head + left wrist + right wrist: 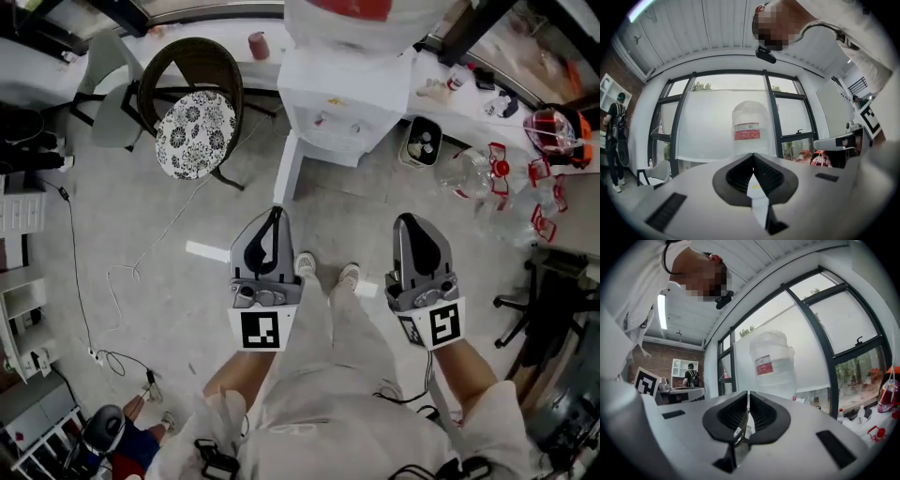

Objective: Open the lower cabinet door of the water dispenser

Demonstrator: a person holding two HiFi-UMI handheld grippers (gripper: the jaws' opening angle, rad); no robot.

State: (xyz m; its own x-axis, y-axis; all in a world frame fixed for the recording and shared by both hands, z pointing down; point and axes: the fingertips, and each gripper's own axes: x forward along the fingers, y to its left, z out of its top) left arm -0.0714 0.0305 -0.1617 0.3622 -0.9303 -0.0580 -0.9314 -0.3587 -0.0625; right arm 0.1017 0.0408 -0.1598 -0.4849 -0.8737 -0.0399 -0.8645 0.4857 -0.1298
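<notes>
The white water dispenser (342, 98) stands at the top middle of the head view, its big clear bottle with a red label (747, 126) (772, 363) on top. A white panel (287, 169) juts from its lower left front corner towards me; it looks like the lower door standing open. My left gripper (275, 216) (753, 155) and right gripper (411, 221) (748, 393) are held level at chest height, well back from the dispenser. Both are shut with nothing between the jaws. Both point at the bottle.
A wicker chair with a flowered cushion (195, 131) stands left of the dispenser. A small bin (422, 141) and clear bottles with red caps (502, 178) lie to its right, an office chair (544, 300) further right. A cable (122, 277) trails across the floor. A person (616, 136) stands far left.
</notes>
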